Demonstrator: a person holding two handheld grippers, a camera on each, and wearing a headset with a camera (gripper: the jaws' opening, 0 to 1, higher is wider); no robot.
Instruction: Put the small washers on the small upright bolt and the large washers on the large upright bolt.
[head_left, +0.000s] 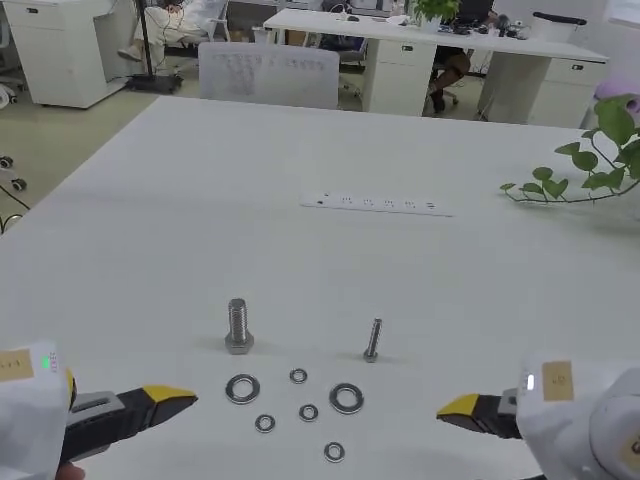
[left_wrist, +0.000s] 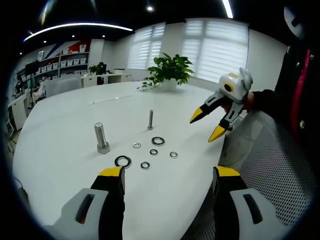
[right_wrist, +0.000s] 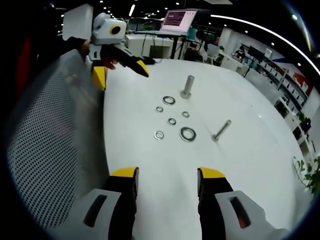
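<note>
In the head view the large bolt (head_left: 238, 327) stands upright at 11 o'clock of the six washers (head_left: 308, 412), and the small bolt (head_left: 373, 340) stands at their 1 o'clock. All sit near the table's (head_left: 300, 150) near edge, with bare top beyond up to a power strip (head_left: 377, 204). The left gripper (head_left: 175, 405) sits at 8 o'clock and the right gripper (head_left: 455, 410) at 4 o'clock, both apart from the washers.

In the left gripper view its own jaws are spread wide and empty. The right gripper hangs at 2 o'clock, parted, over the table edge by a mesh chair (left_wrist: 270, 160).

In the right gripper view its jaws are released and empty. The small bolt looks tilted, possibly from lens warp.
</note>
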